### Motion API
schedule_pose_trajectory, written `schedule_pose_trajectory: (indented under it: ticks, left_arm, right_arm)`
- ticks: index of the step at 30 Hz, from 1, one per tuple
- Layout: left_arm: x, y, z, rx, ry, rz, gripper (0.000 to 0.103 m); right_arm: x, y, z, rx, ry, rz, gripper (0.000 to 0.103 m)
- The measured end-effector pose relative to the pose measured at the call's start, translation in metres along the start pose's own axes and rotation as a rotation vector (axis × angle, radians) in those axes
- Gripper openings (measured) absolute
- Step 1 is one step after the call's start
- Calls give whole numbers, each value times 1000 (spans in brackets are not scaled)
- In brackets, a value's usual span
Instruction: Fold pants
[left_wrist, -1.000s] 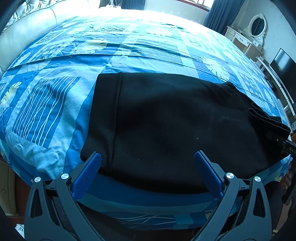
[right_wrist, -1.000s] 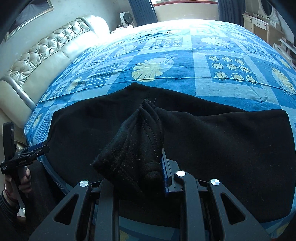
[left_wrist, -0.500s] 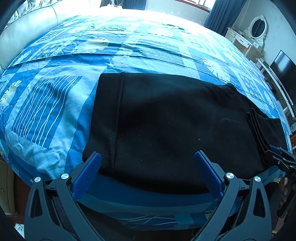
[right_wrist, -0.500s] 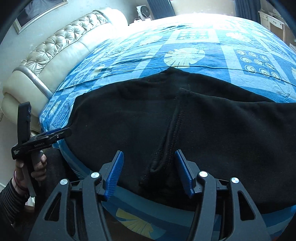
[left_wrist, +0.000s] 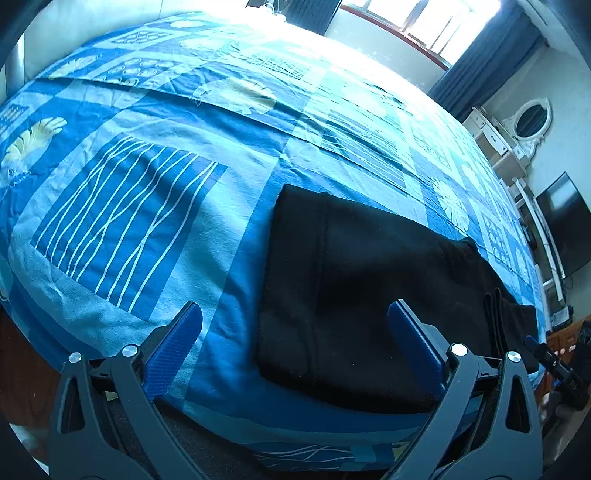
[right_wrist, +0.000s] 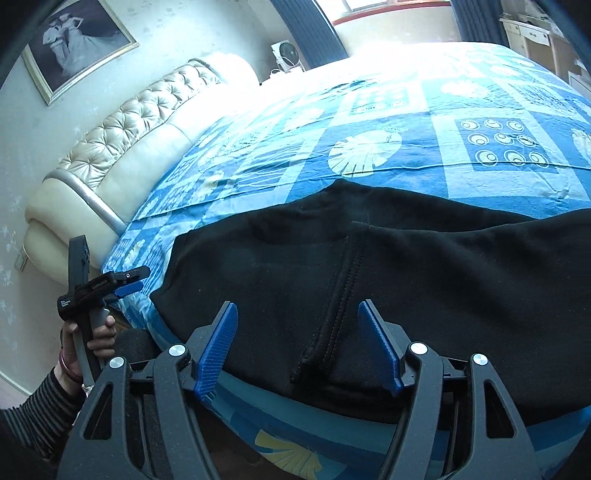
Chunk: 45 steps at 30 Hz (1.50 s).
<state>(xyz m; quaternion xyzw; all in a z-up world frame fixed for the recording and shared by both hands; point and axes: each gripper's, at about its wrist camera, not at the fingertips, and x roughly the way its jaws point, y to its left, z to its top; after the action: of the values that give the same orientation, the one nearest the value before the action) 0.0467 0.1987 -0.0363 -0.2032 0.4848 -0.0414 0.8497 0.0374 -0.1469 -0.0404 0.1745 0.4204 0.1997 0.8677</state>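
Black pants (left_wrist: 369, 295) lie flat and folded near the front edge of the bed; they also fill the right wrist view (right_wrist: 406, 273). A folded cuff edge (right_wrist: 340, 295) lies on top between the right fingers. My left gripper (left_wrist: 295, 321) is open and empty, low at the pants' left end, mostly over bare sheet. My right gripper (right_wrist: 299, 325) is open and empty, straddling the cuff seam at the bed edge. The left gripper also shows in the right wrist view (right_wrist: 125, 280), and the right gripper tip in the left wrist view (left_wrist: 546, 358).
The blue patterned bedspread (left_wrist: 147, 184) covers the bed. A cream tufted headboard (right_wrist: 122, 133) stands at the left. A dresser with oval mirror (left_wrist: 517, 125) and a dark TV (left_wrist: 565, 221) line the right wall. A fan (right_wrist: 288, 55) stands behind the bed.
My right gripper opened and let go of the bunched cuff, which now lies flat on the pants. My left gripper swung left, so the pants sit further right in its view.
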Motion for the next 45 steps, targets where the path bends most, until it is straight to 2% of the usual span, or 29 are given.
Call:
schedule_pose_trajectory:
  ticks: [4,6,8,12,18,21,22,23,24,27,30,32,34,35,40,45]
  left_arm:
    - [18,49,11,-180,65,-166,100]
    - [27,62,13,-242,88,-226,100]
    - [30,62,15,-232,86,-254,100]
    - [35,43,18,-151,108,-301,100]
    - [56,30,26,-93,151,-314,100]
    - [59,26,30,-76,162,-335,100]
    - [60,24,31,-70,167,-359,96]
    - [62,21,30,-65,183,-391,83]
    - [66,17,29,-63,205,-412,79]
    - [75,8,26,-28,207,-383,78]
    - [77,5,25,-31,194,-396,75]
    - [82,9,23,-53,203,-390,45]
    - [84,14,22,-84,205,-404,39]
    - [84,16,22,-97,215,-417,33]
    - [77,10,25,-132,239,-449,29]
    - [42,-27,40,-107,183,-488,29]
  right_arm:
    - [-9,-10,-5,15,-35,-9,67]
    - [-12,-18,-9,42,-31,-19,67]
    - [-15,-28,-14,87,-29,-20,67]
    - [-20,-38,-26,149,-22,-29,67]
    - [-28,-36,-43,166,-19,-57,67]
    - [-39,-35,-49,162,-50,-71,67]
    - [-42,-36,-50,169,-60,-73,67]
    - [-45,-37,-51,178,-65,-70,67]
    - [-46,-38,-52,186,-69,-65,67]
    - [-46,-42,-52,213,-72,-51,67]
    - [-42,-43,-55,248,-55,-23,67]
    - [-41,-41,-56,245,-52,-17,67]
    - [-41,-38,-57,241,-50,-7,67]
    - [-40,-38,-58,241,-49,-4,67]
    - [-41,-35,-57,248,-53,3,67]
    - [-48,-33,-58,252,-84,-2,67]
